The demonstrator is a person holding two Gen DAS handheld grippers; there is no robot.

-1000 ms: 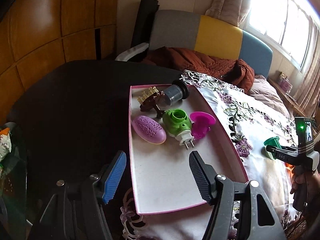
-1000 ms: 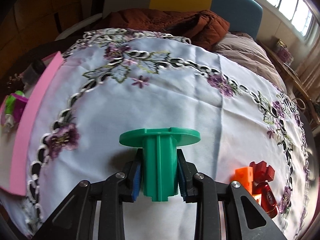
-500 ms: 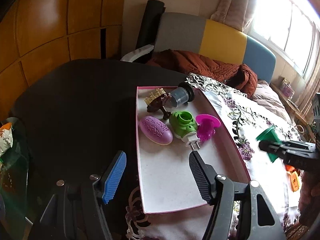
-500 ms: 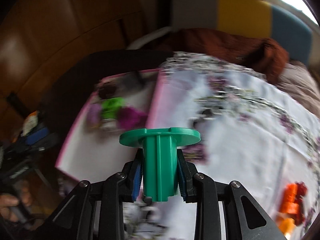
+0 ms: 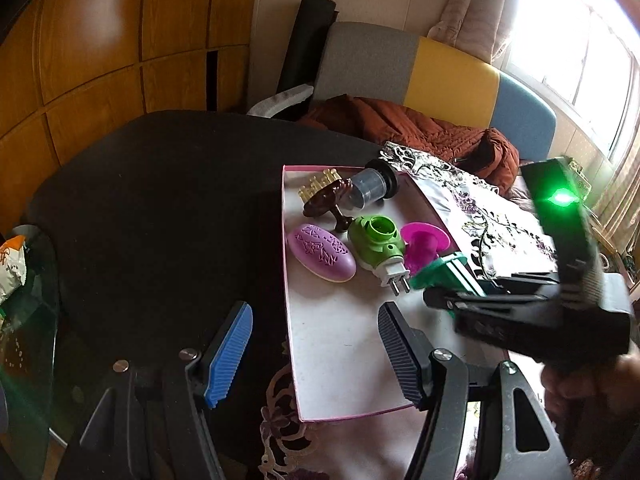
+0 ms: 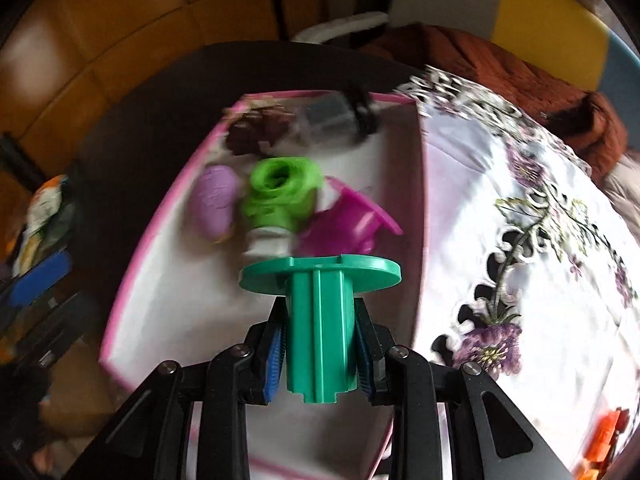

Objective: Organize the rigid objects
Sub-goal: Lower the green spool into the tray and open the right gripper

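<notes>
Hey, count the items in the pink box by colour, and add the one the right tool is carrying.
Purple: 1, oval case
Light green: 1, plug-in
Magenta: 1, spool
Brown: 1, comb piece
Clear grey: 1, cup
Dark green: 1, spool held by right tool
Total: 6

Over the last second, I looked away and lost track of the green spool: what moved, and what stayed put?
The right gripper, jaws shut on the green spool the whole time, carried it from over the flowered cloth across to above the pink-rimmed tray, near the magenta spool. Nothing was let go. The left gripper stayed open and empty near the tray, and the tray's items kept their places.
</notes>
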